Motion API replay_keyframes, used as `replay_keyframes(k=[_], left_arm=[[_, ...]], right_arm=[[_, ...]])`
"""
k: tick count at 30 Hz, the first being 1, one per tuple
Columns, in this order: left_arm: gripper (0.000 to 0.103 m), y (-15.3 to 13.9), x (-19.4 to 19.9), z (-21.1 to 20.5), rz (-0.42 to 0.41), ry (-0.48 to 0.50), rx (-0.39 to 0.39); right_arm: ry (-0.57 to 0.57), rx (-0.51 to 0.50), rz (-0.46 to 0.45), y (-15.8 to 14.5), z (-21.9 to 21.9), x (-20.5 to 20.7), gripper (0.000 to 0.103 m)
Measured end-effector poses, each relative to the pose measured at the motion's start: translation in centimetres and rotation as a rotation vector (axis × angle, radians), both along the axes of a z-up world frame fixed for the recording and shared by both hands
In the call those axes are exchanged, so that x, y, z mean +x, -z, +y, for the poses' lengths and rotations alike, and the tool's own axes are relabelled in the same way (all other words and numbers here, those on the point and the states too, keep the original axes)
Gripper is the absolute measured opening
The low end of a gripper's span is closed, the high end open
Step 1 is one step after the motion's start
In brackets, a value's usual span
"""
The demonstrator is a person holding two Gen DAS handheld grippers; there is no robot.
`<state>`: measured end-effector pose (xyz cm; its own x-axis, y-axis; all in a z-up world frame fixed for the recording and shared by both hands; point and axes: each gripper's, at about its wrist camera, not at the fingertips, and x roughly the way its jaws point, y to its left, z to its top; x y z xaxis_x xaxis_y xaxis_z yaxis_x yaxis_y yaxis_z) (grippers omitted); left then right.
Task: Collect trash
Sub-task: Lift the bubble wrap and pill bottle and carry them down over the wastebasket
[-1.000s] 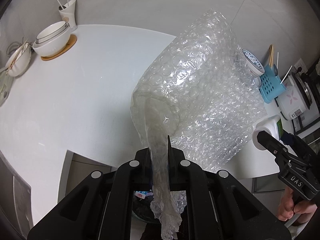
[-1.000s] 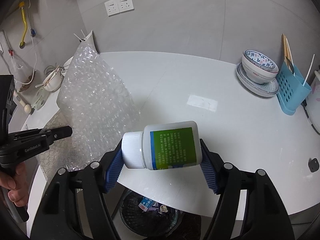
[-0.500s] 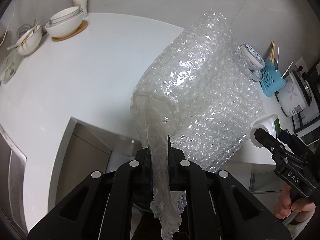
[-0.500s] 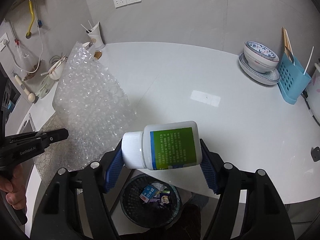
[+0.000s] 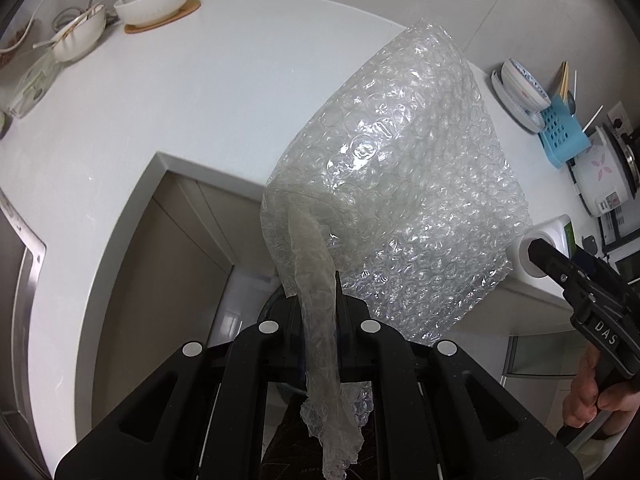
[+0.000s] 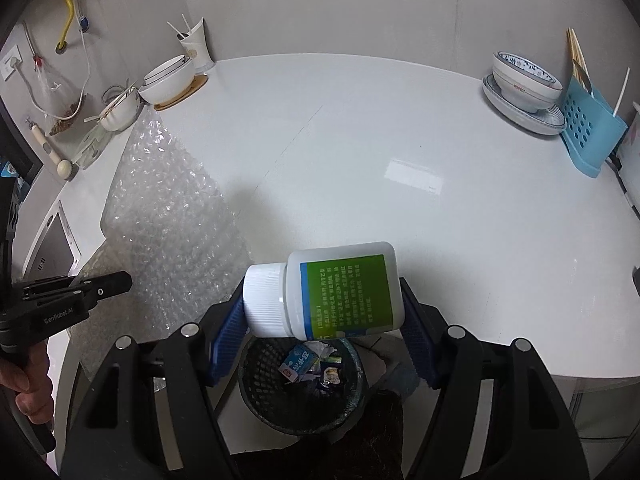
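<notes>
My left gripper [image 5: 320, 300] is shut on a large sheet of clear bubble wrap [image 5: 400, 184], which stands up in front of it past the counter's front edge. The sheet also shows in the right wrist view [image 6: 168, 216]. My right gripper [image 6: 324, 300] is shut on a white plastic bottle with a green label [image 6: 332, 290], held sideways with its cap to the left. Directly below the bottle a black mesh trash bin [image 6: 300, 388] stands on the floor with small wrappers and a carton inside.
The white counter [image 6: 360, 152] carries white bowls on a wooden coaster [image 6: 168, 76], a patterned bowl on plates [image 6: 524, 80], a blue utensil holder [image 6: 588, 128] and a cup with sticks [image 6: 196, 48]. A rice cooker [image 5: 604, 168] stands at the right.
Both grippers have pulled back and up from the counter with their loads. The trash bin has come fully into the right wrist view under the bottle. The counter edge and cabinet show under the bubble wrap.
</notes>
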<state>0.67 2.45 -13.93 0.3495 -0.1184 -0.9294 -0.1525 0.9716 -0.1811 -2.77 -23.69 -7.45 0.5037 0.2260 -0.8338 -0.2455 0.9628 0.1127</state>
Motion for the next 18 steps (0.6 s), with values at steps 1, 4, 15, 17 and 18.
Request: replay_keyframes(k=[1, 4, 15, 17, 18], left_arm=[[0.008, 0.3, -0.3, 0.0, 0.006, 0.001, -0.001], [0.008, 1.1, -1.2, 0.1, 0.017, 0.002, 0.006], [0.008, 4.2, -4.4, -0.1, 0.054, 0.003, 0.014], [0.008, 4.8, -4.9, -0.3, 0.059, 0.006, 0.012], [0.008, 5.0, -5.1, -0.4, 0.062, 0.006, 0.010]], right_arm=[[0.001, -0.001, 0.001, 0.2, 0.0, -0.2, 0.066], [0.001, -0.003, 0.003, 1.0, 0.1, -0.9, 0.066], [-0.002, -0.015, 0.041, 4.7, 0.4, -2.7, 0.066], [-0.001, -0.015, 0.048, 5.3, 0.3, -2.9, 0.066], [0.000, -0.015, 0.053, 5.6, 0.3, -3.0, 0.066]])
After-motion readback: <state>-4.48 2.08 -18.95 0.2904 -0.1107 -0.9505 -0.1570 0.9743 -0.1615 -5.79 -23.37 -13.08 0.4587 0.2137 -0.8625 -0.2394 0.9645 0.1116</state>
